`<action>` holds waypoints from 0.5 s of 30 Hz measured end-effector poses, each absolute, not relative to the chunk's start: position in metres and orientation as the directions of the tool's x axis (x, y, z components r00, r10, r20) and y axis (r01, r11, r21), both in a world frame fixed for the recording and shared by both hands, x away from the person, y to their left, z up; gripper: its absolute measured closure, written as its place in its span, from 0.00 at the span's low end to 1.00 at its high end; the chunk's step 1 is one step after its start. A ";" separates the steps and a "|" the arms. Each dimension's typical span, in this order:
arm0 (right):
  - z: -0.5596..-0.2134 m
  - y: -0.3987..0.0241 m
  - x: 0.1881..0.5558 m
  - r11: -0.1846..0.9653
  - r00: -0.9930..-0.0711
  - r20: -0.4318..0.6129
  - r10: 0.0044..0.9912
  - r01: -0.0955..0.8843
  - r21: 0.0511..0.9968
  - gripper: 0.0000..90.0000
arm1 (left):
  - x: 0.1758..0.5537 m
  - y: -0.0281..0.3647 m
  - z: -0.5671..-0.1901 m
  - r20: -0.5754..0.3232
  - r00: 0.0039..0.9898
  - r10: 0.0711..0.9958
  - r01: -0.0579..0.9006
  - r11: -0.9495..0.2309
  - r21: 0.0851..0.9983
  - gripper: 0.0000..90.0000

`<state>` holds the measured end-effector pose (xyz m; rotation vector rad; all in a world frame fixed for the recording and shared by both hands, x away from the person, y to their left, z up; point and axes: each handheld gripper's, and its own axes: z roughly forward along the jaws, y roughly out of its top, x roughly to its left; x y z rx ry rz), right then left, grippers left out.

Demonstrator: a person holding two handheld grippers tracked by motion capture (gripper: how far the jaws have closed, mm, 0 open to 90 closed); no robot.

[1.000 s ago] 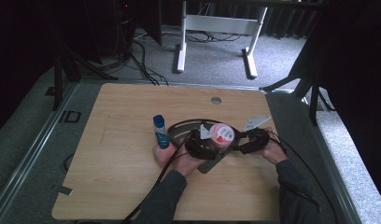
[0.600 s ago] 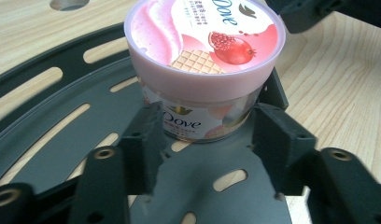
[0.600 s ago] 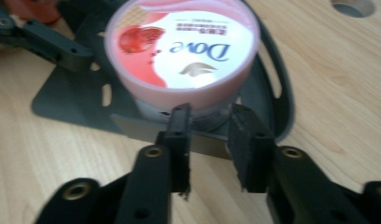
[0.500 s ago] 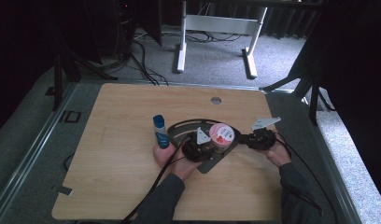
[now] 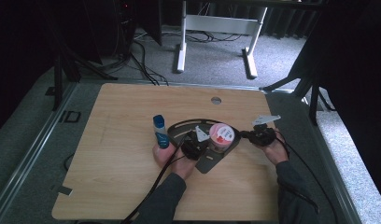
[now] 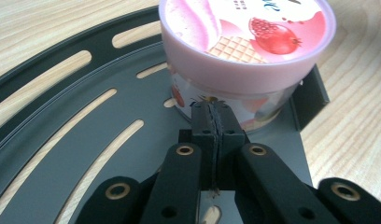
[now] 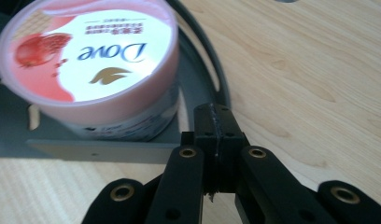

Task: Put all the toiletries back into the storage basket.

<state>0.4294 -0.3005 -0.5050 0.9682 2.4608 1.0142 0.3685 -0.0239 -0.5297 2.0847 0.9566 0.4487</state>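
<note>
— Where's the pink tub (image 5: 222, 134) sitting?

— On the dark slotted plate (image 5: 212, 161), a bit right of the middle of the bench (image 5: 114, 182), closer to the near edge than the far one. The lid is on, with a waffle cone and a red fruit printed across it, so what's inside can't be seen.

— And the two tools?

— One on each side of it. The left hand-held gripper (image 6: 214, 123) has just finished closing; its jaws are pressed flat together with nothing between them, tips just short of the tub's wall, low over the plate. The right hand-held gripper (image 7: 215, 122) has done the same: jaws have just come together on nothing, tips beside the tub at the plate's curved rim, over bare wood.

— So nobody's holding the tub?

— No, it stands on its own, upright.

— Anything else on the bench?

— A blue-capped tube (image 5: 160, 131) stands upright just left of the left hand, near the plate's outer edge.

— Room to move?

— Plenty. The whole left half of the bench is bare wood, and so is the strip along the far edge, apart from a small round hole (image 5: 216, 100) there. To the right, the hand is near that edge already.
</note>
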 end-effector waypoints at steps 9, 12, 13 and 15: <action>-0.512 -0.302 0.440 0.491 -0.659 -0.043 0.751 0.514 0.703 1.00 | 0.374 -0.031 -0.530 -0.001 0.626 0.780 0.496 -0.397 0.772 1.00; -0.514 -0.301 0.442 0.492 -0.647 -0.048 0.761 0.528 0.692 1.00 | 0.377 -0.030 -0.531 -0.018 0.621 0.784 0.506 -0.383 0.773 1.00; -0.515 -0.300 0.443 0.491 -0.644 -0.048 0.763 0.531 0.691 1.00 | 0.377 -0.030 -0.531 -0.018 0.621 0.784 0.506 -0.383 0.773 1.00; -0.516 -0.299 0.445 0.497 -0.643 -0.054 0.764 0.533 0.685 1.00 | 0.378 -0.030 -0.531 -0.018 0.613 0.790 0.511 -0.379 0.772 1.00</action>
